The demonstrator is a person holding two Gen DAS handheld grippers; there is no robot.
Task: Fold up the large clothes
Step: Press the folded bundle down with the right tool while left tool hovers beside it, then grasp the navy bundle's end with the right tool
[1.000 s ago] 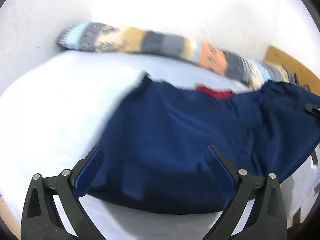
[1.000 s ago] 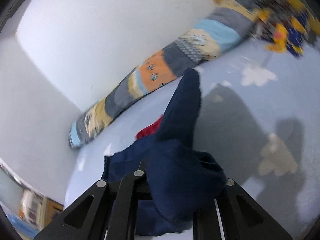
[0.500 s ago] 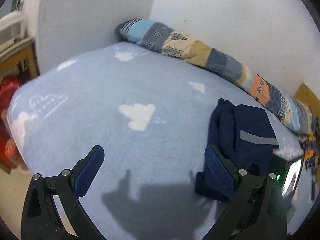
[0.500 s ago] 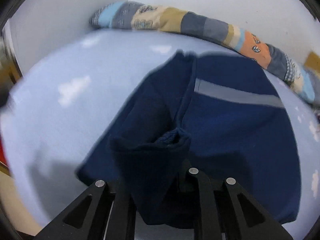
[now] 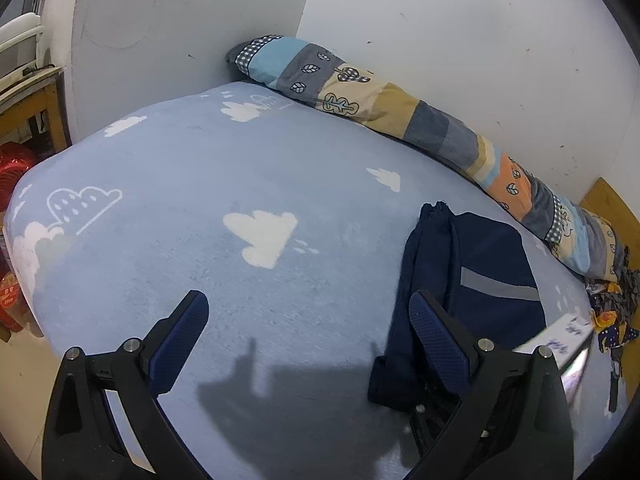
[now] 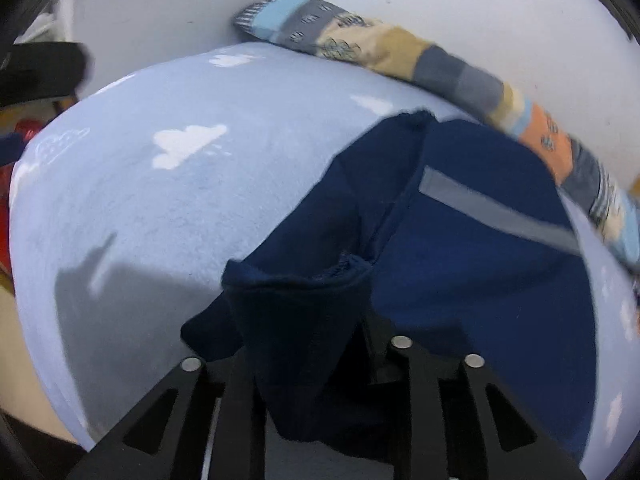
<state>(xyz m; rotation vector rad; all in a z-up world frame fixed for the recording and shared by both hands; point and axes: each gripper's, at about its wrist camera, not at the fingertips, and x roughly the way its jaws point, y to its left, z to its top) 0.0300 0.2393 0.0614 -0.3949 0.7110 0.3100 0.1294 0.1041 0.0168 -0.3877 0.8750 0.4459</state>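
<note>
Mid-fold: right gripper (image 6: 308, 320) clamped on a bunched edge of the navy garment (image 6: 480, 248), which lies part-folded on the cloud blanket (image 5: 240, 184) nr the patchwork bolster (image 5: 400, 108). Left gripper (image 5: 308, 320) wide, empty, hovering beside it. Next prob: lay the flap flat w/o dragging the stack.
</note>
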